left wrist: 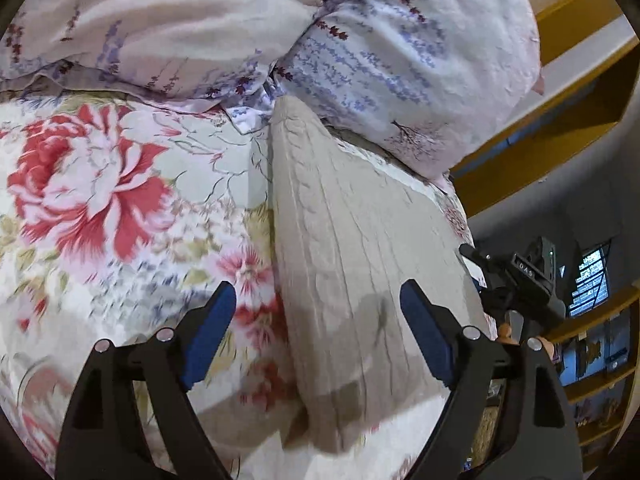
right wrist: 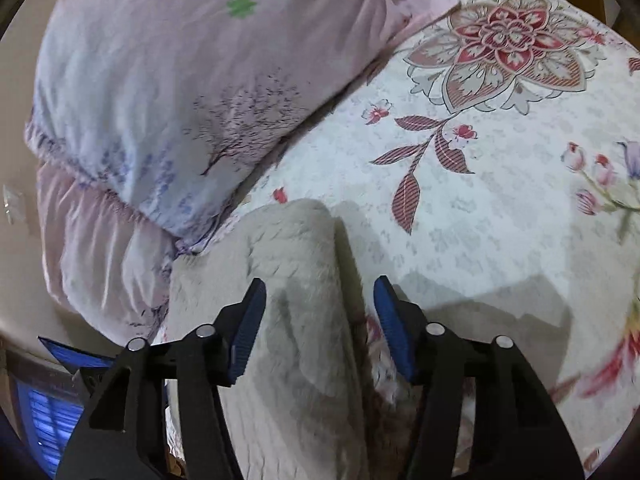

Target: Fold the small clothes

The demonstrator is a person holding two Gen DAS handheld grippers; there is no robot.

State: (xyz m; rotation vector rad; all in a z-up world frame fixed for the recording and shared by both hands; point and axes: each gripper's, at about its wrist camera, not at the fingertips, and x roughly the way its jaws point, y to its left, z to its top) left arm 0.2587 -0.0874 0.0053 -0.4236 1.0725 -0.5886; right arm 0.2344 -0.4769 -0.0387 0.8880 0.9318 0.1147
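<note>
A beige cable-knit garment (left wrist: 340, 220) lies folded into a long strip on the flowered bedsheet (left wrist: 120, 200). My left gripper (left wrist: 316, 320) hovers open over its near end, one blue pad (left wrist: 212, 332) above the sheet and the other above the knit. In the right wrist view the same garment (right wrist: 296, 248) runs up between the fingers of my right gripper (right wrist: 320, 320). That gripper is open, with its pads clear of the cloth. The black body of the right gripper (left wrist: 520, 276) shows at the garment's right edge.
Pale lilac printed pillows (left wrist: 400, 60) (right wrist: 160, 80) lie piled at the far end of the garment. The bedsheet (right wrist: 500, 200) stretches away to the right. A yellow wooden shelf frame (left wrist: 560, 140) and a window stand beyond the bed's edge.
</note>
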